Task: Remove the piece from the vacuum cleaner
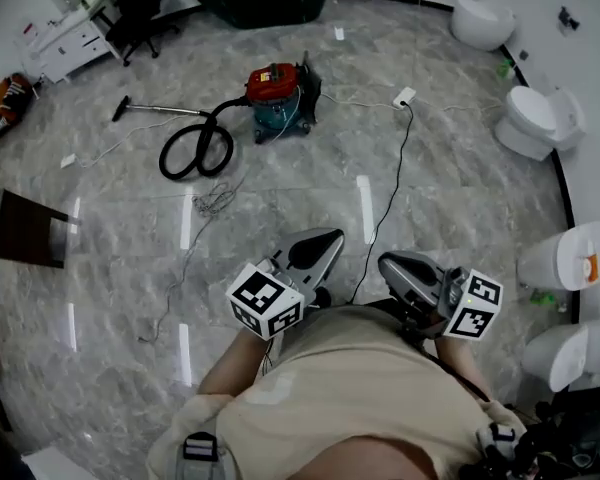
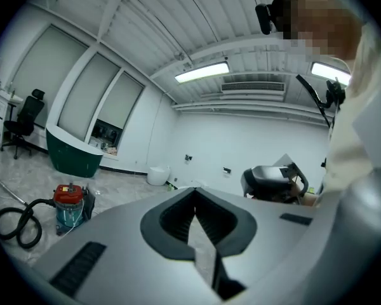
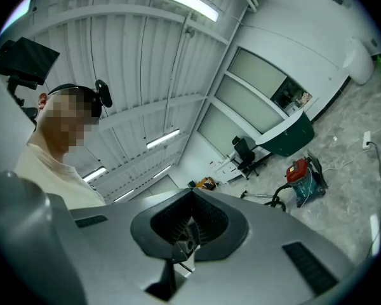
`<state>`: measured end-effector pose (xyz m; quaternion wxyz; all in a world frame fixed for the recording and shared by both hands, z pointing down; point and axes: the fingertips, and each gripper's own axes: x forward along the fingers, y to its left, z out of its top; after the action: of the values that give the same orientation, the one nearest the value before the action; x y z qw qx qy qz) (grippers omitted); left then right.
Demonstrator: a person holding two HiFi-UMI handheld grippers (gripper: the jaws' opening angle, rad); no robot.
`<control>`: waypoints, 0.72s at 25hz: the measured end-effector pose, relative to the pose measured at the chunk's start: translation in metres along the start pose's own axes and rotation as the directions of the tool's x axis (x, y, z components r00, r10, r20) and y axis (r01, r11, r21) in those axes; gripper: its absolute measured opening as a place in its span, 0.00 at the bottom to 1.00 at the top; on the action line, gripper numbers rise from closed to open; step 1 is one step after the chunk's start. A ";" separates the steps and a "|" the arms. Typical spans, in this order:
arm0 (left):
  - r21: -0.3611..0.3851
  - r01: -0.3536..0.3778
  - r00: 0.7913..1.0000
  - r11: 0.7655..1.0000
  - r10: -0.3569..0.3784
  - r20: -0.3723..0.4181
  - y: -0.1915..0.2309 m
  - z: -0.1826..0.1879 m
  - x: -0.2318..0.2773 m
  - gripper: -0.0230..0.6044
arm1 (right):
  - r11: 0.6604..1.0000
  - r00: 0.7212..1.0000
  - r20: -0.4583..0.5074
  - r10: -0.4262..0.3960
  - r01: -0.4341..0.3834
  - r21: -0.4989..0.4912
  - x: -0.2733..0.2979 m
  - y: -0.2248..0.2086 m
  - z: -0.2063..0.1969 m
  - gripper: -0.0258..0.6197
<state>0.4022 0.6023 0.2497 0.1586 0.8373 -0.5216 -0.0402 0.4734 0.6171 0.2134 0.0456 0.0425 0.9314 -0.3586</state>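
Vacuum cleaner stands on floor, upper centre of frame, hose looped at its left, apparently still attached. Left gripper and right gripper sit lower centre, near person's body, well apart from vacuum. Both jaws closed together, empty, likely because nothing is within reach.

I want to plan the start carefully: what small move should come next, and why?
Probably step toward the vacuum cleaner first. It stands far across the floor, its hose coiled beside it, while the left gripper and the right gripper are close to the person, both shut and empty, so nothing seems within reach yet.
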 end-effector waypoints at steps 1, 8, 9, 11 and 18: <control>-0.014 -0.019 1.000 1.000 0.019 0.015 0.009 0.004 -0.004 0.04 | 1.000 1.000 -0.018 0.012 -0.012 0.007 0.009 -0.002 0.000 0.04; -0.043 -0.141 0.989 0.989 0.143 0.024 0.048 0.008 -0.026 0.04 | 0.994 0.984 -0.141 0.105 -0.109 -0.019 0.054 -0.004 -0.006 0.04; -0.042 -0.163 0.986 0.986 0.164 0.024 0.051 0.009 -0.024 0.04 | 0.993 0.982 -0.148 0.113 -0.117 -0.021 0.055 -0.006 -0.005 0.04; -0.025 -0.199 0.980 0.980 0.200 0.019 0.057 0.011 -0.017 0.04 | 0.991 0.981 -0.142 0.129 -0.131 -0.005 0.054 -0.014 0.000 0.04; -0.083 -0.217 0.970 0.973 0.224 0.098 0.063 0.037 0.027 0.04 | 0.986 0.976 -0.140 0.167 -0.169 -0.007 0.044 -0.059 0.041 0.04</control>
<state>0.3519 0.5446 0.2370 0.1640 0.7646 -0.6174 -0.0855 0.4256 0.5486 0.2172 0.0111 0.1455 0.9288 -0.3406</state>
